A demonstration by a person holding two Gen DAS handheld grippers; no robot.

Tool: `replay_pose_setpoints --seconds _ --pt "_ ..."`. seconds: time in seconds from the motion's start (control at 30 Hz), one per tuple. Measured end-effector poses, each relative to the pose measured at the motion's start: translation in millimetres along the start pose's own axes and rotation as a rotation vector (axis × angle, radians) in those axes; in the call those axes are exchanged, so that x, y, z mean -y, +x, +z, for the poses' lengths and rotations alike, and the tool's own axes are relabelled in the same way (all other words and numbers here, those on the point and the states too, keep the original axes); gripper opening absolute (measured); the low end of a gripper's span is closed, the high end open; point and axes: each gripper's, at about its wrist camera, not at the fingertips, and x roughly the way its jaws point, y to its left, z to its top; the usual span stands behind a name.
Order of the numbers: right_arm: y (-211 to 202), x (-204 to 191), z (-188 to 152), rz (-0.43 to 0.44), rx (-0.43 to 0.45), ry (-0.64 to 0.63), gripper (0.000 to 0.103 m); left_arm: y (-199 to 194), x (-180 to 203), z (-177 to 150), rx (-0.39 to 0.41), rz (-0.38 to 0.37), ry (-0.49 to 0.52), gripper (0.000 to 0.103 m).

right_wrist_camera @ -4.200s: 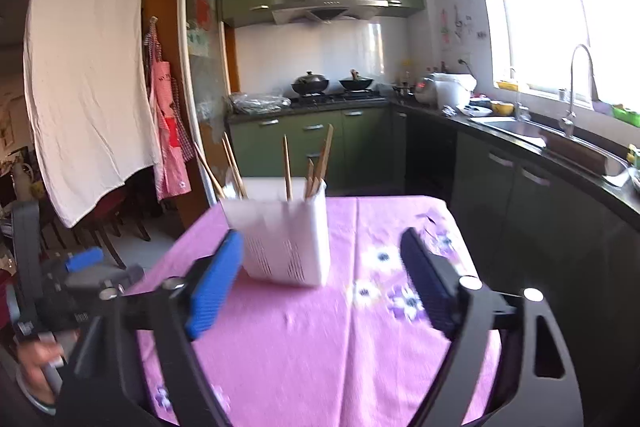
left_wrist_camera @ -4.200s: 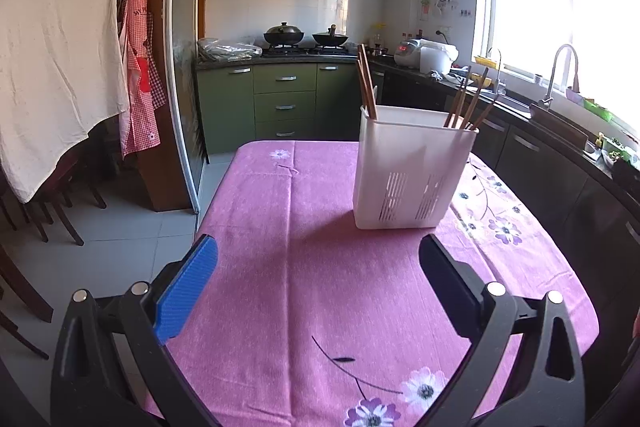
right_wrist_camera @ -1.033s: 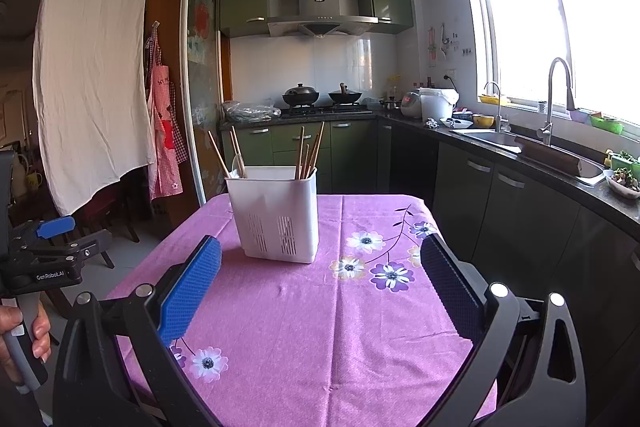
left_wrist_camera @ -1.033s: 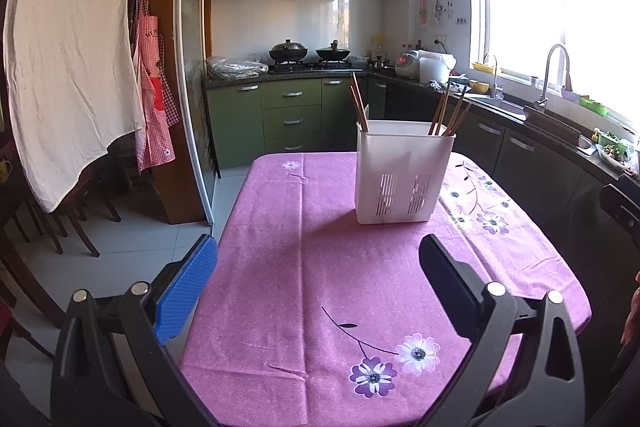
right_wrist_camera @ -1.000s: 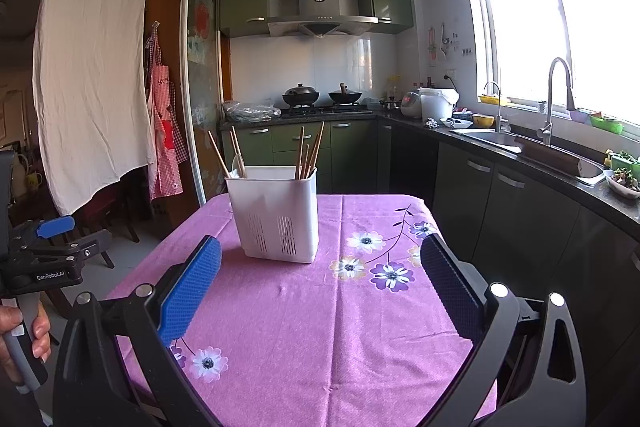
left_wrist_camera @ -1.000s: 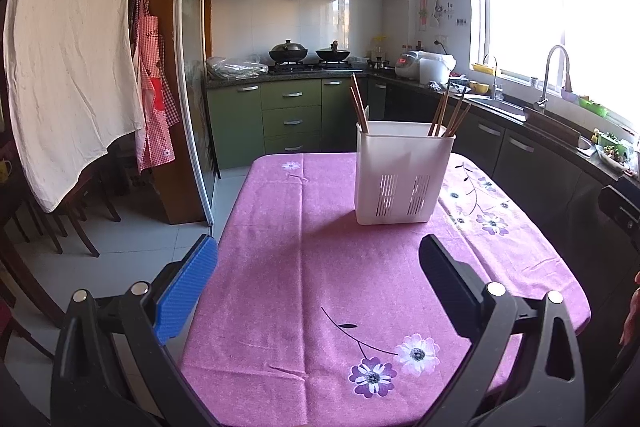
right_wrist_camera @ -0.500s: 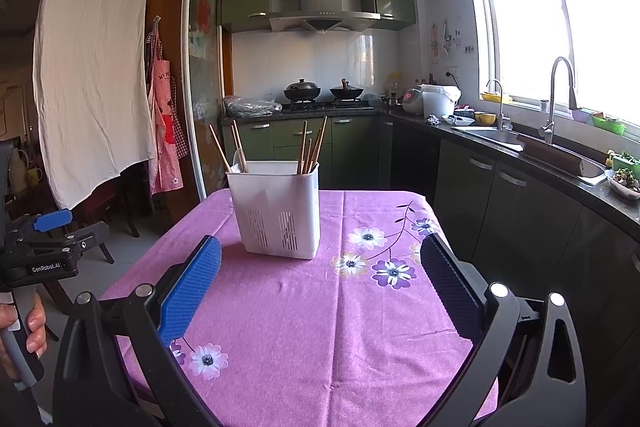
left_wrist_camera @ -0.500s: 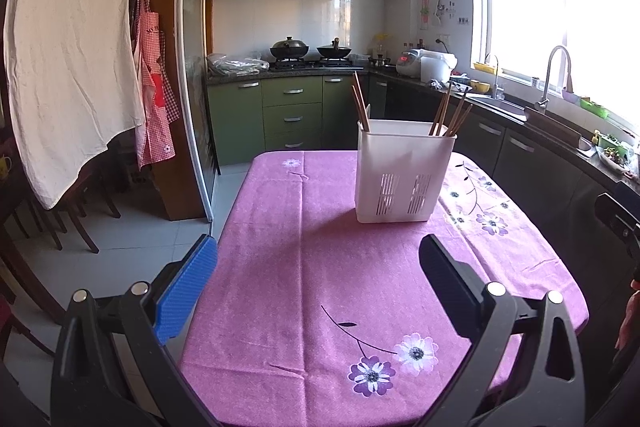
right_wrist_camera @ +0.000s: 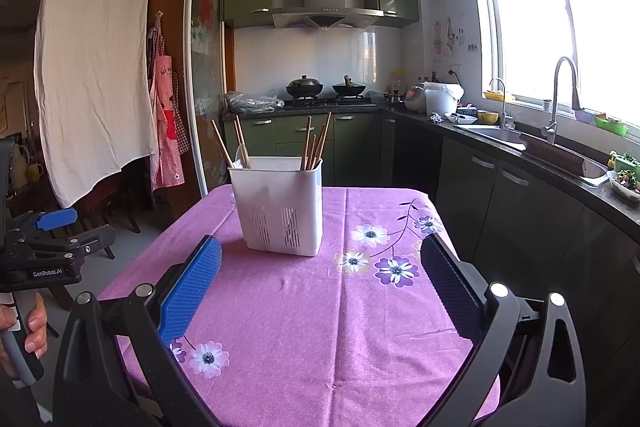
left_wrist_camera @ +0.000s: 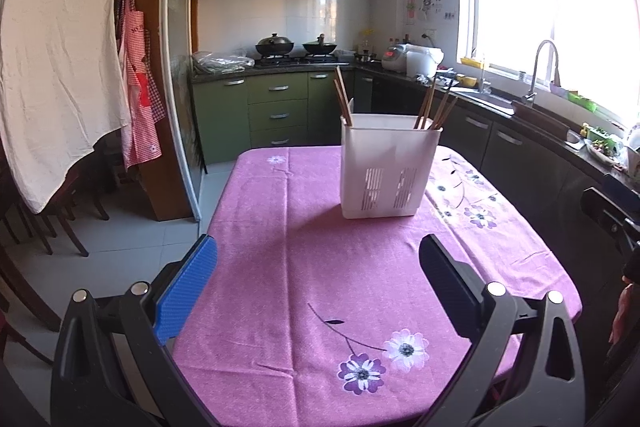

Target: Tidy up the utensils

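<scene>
A white slotted utensil holder (left_wrist_camera: 387,171) stands upright on the purple flowered tablecloth (left_wrist_camera: 320,287), also in the right wrist view (right_wrist_camera: 280,205). Several wooden chopsticks (left_wrist_camera: 434,107) stand in it in two groups, and a white spoon (right_wrist_camera: 241,155) shows in its left compartment. My left gripper (left_wrist_camera: 318,263) is open and empty, held back near the table's front edge. My right gripper (right_wrist_camera: 320,259) is open and empty, also well short of the holder. The left gripper shows at the left edge of the right wrist view (right_wrist_camera: 44,251).
The table's left edge drops to a tiled floor (left_wrist_camera: 120,227). Dark chairs (left_wrist_camera: 44,223) stand to the left under a hanging white cloth (left_wrist_camera: 56,67). Green kitchen cabinets (left_wrist_camera: 276,107), a stove with pans (right_wrist_camera: 324,91) and a sink counter (right_wrist_camera: 532,143) lie beyond and to the right.
Both grippers have drawn back from the holder over the last seconds, so it looks smaller and farther. In the last half second the views shifted only slightly. Both stay open and empty.
</scene>
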Motion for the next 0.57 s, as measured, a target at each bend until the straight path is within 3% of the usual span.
replay_pose_setpoints --seconds 0.33,0.57 --pt "4 1 -2 0.001 -0.009 0.000 0.098 2 0 1 0.021 0.031 0.020 0.096" --pt "18 4 -5 -0.002 -0.036 0.008 0.098 31 -9 0 -0.048 0.044 0.003 0.096"
